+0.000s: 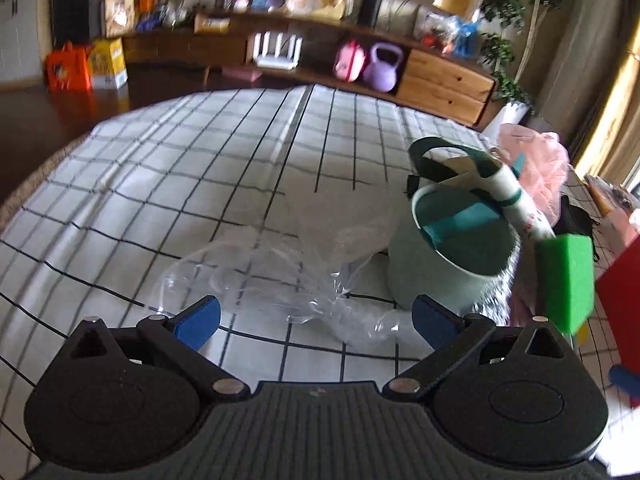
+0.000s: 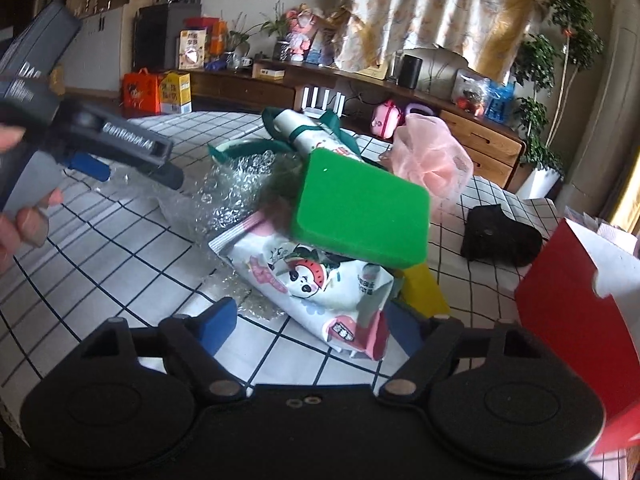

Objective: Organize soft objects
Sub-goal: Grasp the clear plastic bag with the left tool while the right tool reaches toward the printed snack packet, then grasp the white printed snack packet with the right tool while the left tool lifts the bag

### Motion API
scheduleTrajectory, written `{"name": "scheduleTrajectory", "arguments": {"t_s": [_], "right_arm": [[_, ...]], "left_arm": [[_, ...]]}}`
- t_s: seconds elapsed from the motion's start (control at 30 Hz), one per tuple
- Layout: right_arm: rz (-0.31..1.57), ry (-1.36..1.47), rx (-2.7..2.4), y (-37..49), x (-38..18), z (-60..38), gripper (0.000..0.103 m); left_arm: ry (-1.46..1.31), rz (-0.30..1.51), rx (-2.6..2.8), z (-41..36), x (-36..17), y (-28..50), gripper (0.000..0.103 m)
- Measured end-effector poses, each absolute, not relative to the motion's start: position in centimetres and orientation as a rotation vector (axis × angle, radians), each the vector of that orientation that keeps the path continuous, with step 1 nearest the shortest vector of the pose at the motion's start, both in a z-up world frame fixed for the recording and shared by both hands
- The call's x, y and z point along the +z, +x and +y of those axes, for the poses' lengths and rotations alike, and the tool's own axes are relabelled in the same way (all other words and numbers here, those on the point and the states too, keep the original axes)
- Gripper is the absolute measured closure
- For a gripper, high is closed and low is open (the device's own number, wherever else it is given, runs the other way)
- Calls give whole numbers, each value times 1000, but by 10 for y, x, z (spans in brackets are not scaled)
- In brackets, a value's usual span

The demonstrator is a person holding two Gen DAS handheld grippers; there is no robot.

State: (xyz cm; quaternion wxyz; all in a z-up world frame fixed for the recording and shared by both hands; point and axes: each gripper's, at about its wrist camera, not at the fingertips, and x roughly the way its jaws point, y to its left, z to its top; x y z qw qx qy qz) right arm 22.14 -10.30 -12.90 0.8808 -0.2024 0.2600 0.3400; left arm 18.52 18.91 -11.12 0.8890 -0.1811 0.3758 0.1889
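Observation:
My left gripper (image 1: 314,320) is open, its blue pads spread above a crumpled clear plastic bag (image 1: 276,280) on the checked cloth. Just right of it stands a mint bucket (image 1: 452,264) with a rolled white and green cloth (image 1: 516,196) leaning on its rim. My right gripper (image 2: 312,328) is open too. A corner of a panda-print packet (image 2: 316,280) lies between its pads, untouched by the left pad. A green sponge (image 2: 360,212) rests tilted on the pile, beside bubble wrap (image 2: 236,188) and a pink mesh pouf (image 2: 432,156).
A red box (image 2: 572,320) stands open at the right, with a black object (image 2: 500,236) behind it. A yellow piece (image 2: 424,288) sticks out under the sponge. A hand (image 2: 28,220) holds the left gripper (image 2: 120,168) at the upper left. Checked cloth (image 1: 200,184) stretches away to the left.

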Motion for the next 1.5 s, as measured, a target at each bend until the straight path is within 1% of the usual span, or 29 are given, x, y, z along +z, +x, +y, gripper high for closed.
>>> {"name": "scheduleTrajectory", "arguments": {"t_s": [0.17, 0.23, 0.33, 0.4, 0.43, 0.53, 0.57, 0.6, 0.67, 0.7, 0.73, 0.77, 0.8, 0.87, 0.93, 0.97, 1.0, 1.1, 1.33, 1.5], "right_arm": [[545, -455, 721, 231, -139, -91, 29], [537, -471, 719, 235, -142, -86, 31], [530, -484, 722, 238, -145, -81, 36], [519, -501, 722, 238, -147, -77, 41], [512, -514, 720, 238, -148, -75, 41], [499, -536, 724, 237, -151, -71, 47], [497, -545, 726, 236, -153, -70, 49], [495, -556, 726, 235, -154, -69, 52], [491, -575, 724, 233, -157, -67, 57], [491, -582, 725, 233, -158, -67, 60], [490, -586, 723, 232, -159, -66, 62], [486, -591, 720, 231, -160, -66, 63], [481, -595, 721, 230, -160, -65, 65], [468, -609, 722, 227, -160, -64, 69], [452, -627, 721, 224, -160, -63, 73], [444, -634, 721, 222, -159, -62, 76], [435, -634, 723, 220, -159, -63, 81], [425, -629, 725, 218, -155, -65, 85], [416, -572, 744, 214, -139, -75, 91], [480, -471, 771, 215, -124, -89, 92]], "left_arm": [[-459, 835, 452, 197, -124, 200, 1], [-487, 844, 470, 198, -127, 203, 5], [-538, 849, 491, 202, -132, 206, 6], [-550, 854, 511, 203, -134, 208, 14], [-559, 854, 516, 204, -135, 209, 15], [-564, 845, 537, 203, -134, 211, 16], [-566, 840, 540, 203, -134, 211, 19], [-568, 835, 543, 203, -134, 211, 25], [-565, 832, 559, 203, -133, 212, 33], [-567, 830, 559, 204, -134, 212, 37], [-568, 826, 560, 204, -133, 212, 39], [-572, 823, 560, 204, -133, 211, 45], [-578, 819, 556, 205, -133, 211, 49], [-591, 813, 554, 207, -133, 210, 53], [-607, 803, 550, 209, -133, 208, 60], [-616, 797, 545, 209, -133, 206, 67], [-622, 791, 543, 210, -133, 205, 67], [-600, 785, 549, 208, -131, 202, 71], [-584, 763, 545, 209, -126, 184, 73], [-577, 748, 528, 207, -119, 168, 73]]}}
